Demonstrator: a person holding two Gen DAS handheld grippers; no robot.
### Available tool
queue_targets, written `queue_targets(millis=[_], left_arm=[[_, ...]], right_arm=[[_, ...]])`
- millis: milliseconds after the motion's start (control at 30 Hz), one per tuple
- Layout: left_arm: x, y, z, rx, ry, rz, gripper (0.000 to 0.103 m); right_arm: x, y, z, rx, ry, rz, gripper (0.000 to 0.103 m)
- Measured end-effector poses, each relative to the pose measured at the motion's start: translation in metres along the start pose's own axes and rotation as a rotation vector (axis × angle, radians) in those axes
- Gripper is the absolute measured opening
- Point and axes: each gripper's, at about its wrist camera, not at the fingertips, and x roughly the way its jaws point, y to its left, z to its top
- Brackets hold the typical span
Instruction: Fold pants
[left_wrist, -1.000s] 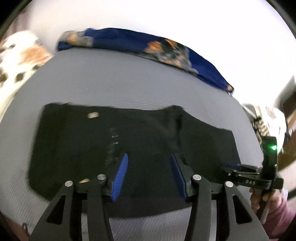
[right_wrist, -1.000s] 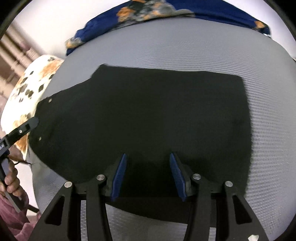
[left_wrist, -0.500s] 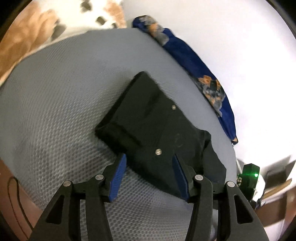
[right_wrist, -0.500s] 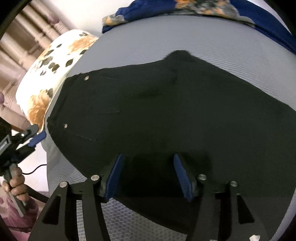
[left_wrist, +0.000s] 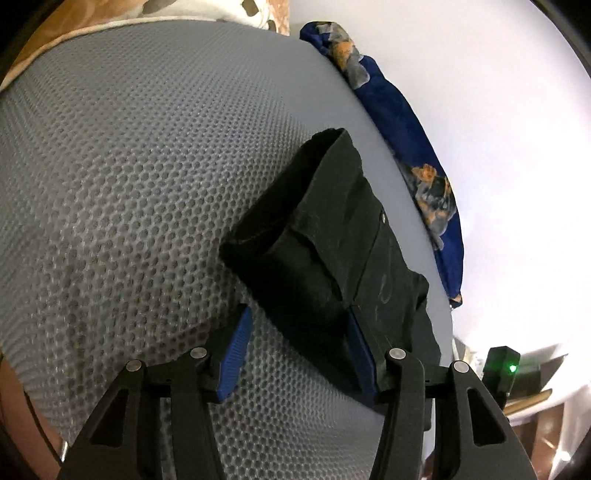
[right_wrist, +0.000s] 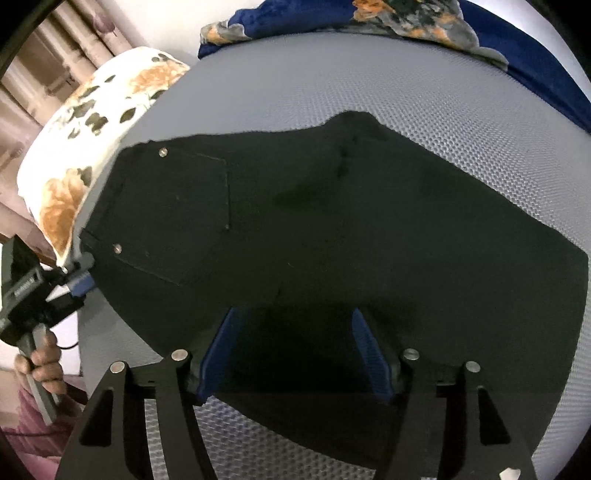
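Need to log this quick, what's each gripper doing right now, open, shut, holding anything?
Left gripper: open, at the waist end of the black pants, gripping nothing.
Right gripper: open, jaws just widened, over the pants, holding nothing.

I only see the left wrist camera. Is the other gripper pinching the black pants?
Observer: No. The right gripper has just been opening its jaws. The black pants lie between them, and the pads are not pressing on the cloth.
Child: Who's holding my gripper?
Observer: A hand is wrapped round the handle of the left gripper, right beside the pants' pocket end.
Child: What's behind that hand?
Observer: Curtains hang beyond the flowered pillow.
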Motion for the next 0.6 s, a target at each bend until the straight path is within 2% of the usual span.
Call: queue_targets(millis=[233, 600], left_arm=[[0.005, 0.011, 0.013, -0.049, -0.012, -0.063, 0.053], [0.013, 0.016, 0.03, -0.048, -0.052, -0.106, 0.053]], right_arm=[[0.006, 0.0, 0.002, 0.022, 0.019, 0.018, 0.072], [0.009, 0.003, 0.001, 0.037, 0.014, 0.022, 0.077]])
